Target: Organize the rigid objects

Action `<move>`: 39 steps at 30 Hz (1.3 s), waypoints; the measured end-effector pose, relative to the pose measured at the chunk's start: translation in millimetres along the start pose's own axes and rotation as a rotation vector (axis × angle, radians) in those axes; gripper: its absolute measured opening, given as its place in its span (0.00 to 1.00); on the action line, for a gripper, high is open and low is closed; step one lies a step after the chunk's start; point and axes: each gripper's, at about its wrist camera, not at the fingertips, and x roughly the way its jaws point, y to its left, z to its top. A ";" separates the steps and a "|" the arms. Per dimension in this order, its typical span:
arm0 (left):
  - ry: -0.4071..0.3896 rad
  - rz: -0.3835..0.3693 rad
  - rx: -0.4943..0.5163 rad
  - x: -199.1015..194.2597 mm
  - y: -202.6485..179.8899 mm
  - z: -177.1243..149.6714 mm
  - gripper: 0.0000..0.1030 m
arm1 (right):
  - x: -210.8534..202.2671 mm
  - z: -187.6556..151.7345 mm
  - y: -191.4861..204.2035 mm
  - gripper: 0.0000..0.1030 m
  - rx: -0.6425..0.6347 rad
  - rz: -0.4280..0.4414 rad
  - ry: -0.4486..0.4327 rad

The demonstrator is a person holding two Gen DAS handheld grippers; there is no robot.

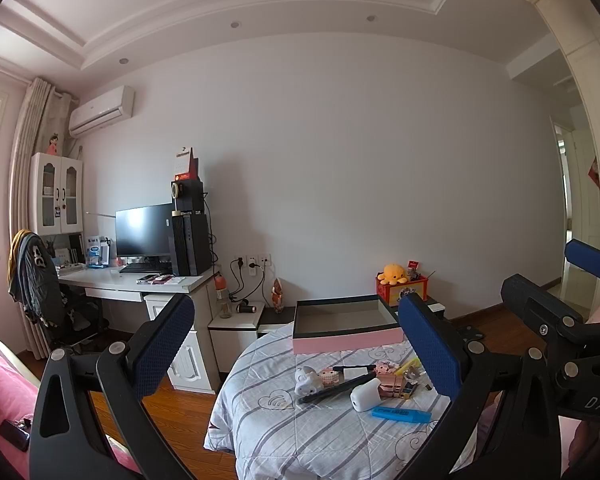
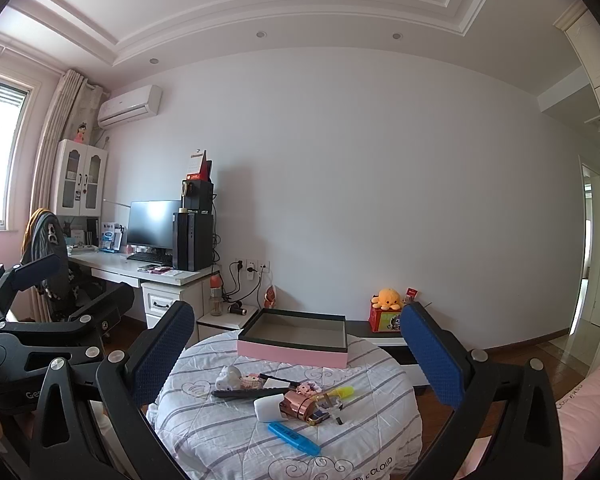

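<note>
A pile of small rigid objects lies on a round table under a striped quilt (image 1: pixel 284 432): a blue highlighter (image 1: pixel 401 414), a white oblong case (image 1: pixel 365 396), a long black stick (image 1: pixel 336 388), a white toy figure (image 1: pixel 306 378), a rose-gold item (image 1: pixel 392 385) and a yellow highlighter (image 1: pixel 406 366). Behind them stands an empty pink box (image 1: pixel 346 326) with a dark rim. The same pile (image 2: pixel 300 398) and box (image 2: pixel 294 340) show in the right wrist view. My left gripper (image 1: pixel 300 354) and right gripper (image 2: pixel 296 356) are both open, empty, held back from the table.
A white desk (image 1: pixel 140 280) with a monitor and a PC tower stands at the left by a dark chair (image 1: pixel 48 292). A low cabinet against the wall holds a red box with an orange plush (image 1: pixel 396 274). Pink bedding (image 2: pixel 584 412) lies at the right.
</note>
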 end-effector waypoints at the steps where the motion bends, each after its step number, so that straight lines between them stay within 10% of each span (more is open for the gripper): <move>1: -0.001 -0.001 0.000 -0.2 0.1 0.5 1.00 | -0.5 0.1 0.4 1.00 0.000 0.000 0.001; 39: 0.006 -0.001 -0.002 -0.1 2.1 -6.8 1.00 | -3.5 0.3 0.8 1.00 -0.001 -0.009 0.021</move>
